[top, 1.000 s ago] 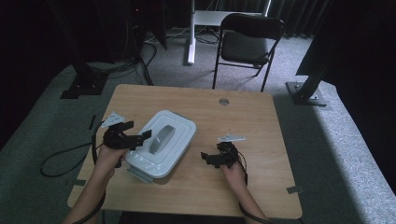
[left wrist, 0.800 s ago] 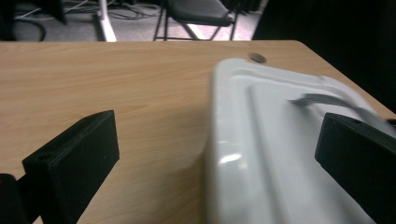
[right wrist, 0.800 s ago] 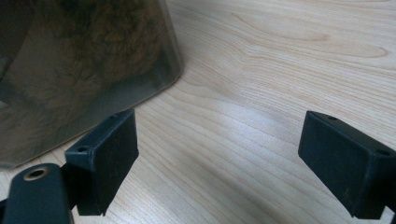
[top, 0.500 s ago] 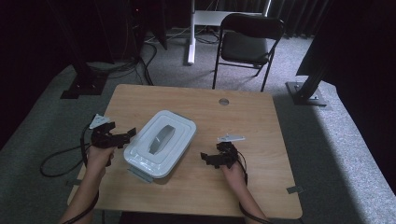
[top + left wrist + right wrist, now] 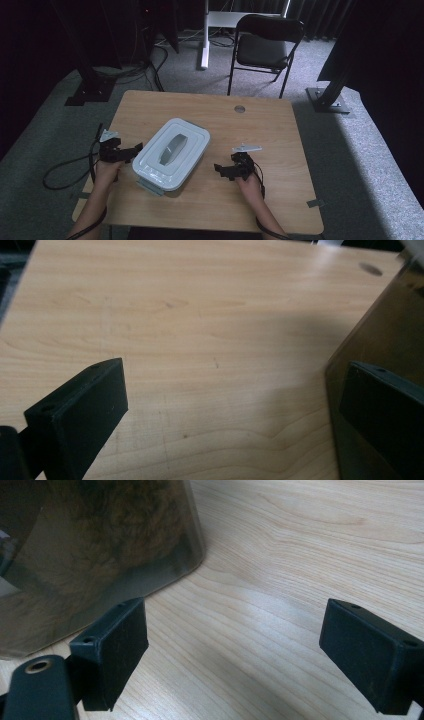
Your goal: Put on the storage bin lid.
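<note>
Okay, both hand-held grippers gape empty: left hand-held gripper [image 5: 131,150] beside the lidded box [image 5: 171,154], right hand-held gripper [image 5: 223,170] opposite. We approach its clips level.

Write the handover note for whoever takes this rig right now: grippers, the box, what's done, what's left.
Left gripper: open, holding nothing, low at the left side of the lidded box; in the left gripper view one of its fingers sits in front of the box's smoky wall.
Right gripper: open, holding nothing, low over the table on the box's right, apart from it.
Box: mid-table, set at an angle, white lid with grey handle on; something brown and furry shows through its wall.
Done: nothing that shows; the lid is on.
Left: probably to take hold of the box from both sides or open it.
</note>
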Demonstrator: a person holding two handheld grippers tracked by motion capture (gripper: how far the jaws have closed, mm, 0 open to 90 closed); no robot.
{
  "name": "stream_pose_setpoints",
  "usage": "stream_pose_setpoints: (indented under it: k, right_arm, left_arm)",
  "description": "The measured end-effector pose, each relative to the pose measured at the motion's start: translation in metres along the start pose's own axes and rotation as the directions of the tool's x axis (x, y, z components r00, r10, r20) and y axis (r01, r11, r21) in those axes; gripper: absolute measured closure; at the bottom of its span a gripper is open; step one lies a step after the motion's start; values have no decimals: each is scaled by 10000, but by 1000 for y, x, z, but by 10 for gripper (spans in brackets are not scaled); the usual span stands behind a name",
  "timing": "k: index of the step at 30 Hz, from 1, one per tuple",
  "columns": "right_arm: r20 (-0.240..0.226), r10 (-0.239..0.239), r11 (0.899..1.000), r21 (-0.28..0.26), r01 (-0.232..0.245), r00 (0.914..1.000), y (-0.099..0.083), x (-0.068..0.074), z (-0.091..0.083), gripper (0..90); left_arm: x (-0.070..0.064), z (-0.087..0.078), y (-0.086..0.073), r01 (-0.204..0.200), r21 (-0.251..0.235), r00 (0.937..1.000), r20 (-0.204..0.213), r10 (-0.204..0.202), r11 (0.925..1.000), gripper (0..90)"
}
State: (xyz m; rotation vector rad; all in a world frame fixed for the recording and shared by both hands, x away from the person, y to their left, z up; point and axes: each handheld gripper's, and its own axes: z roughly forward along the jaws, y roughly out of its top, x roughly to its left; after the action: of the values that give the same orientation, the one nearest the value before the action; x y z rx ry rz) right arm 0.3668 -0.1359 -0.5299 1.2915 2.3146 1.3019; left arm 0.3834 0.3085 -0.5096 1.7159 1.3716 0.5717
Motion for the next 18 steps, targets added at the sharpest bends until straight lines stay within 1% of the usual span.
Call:
stream_pose_setpoints:
  k: [1, 2, 3, 5, 7, 9, 10, 12, 15, 17, 18]
  right_arm:
    - [-7, -35, 10000, 27, 35, 10000, 0, 0, 1, 112]
    - [-14, -64, 10000, 46, 64, 10000, 0, 0, 1, 111]
    - [-9, -51, 10000, 73, 51, 10000, 0, 0, 1, 112]
    - [-4, -50, 9999, 93, 50, 10000, -1, 0, 1, 112]
    - [-10, -30, 10000, 21, 30, 10000, -1, -1, -1, 112]
    - [6, -6, 10000, 4, 6, 10000, -1, -1, -2, 112]
    - [8, 2, 10000, 8, -2, 10000, -1, -2, -3, 112]
    - [31, 1, 10000, -19, -1, 10000, -1, -2, -4, 112]
    - [8, 7, 10000, -3, -7, 10000, -2, -3, -5, 112]
    - [-10, 20, 10000, 16, -20, 10000, -3, -3, -5, 112]
    - [-13, -1, 10000, 18, 1, 10000, -3, -3, -6, 112]
  left_arm:
    - [-2, 3, -2, -163, 67, 9998, -76, 164, 9998, 5]
    - [-3, 5, -4, -213, 130, 9998, -45, 213, 9997, 5]
    - [-5, 8, -6, -268, 204, 9996, 81, 267, 9994, 5]
    - [-9, 11, -9, -361, 341, 9992, 201, 354, 9988, 5]
    - [-13, 14, -12, -339, 370, 9987, 403, 324, 9987, 6]
    - [-14, 14, -13, -255, 372, 9986, 467, 237, 9990, 12]
    - [-15, 14, -14, -267, 296, 9986, 460, 253, 9992, 12]
    - [-17, 13, -15, -393, 392, 9982, 476, 374, 9985, 12]
    - [-24, 12, -17, -615, 533, 9960, 680, 578, 9967, 12]
    - [-29, 12, -19, -645, 611, 9953, 766, 597, 9960, 12]
    - [-33, 13, -20, -716, 639, 9939, 886, 658, 9954, 12]
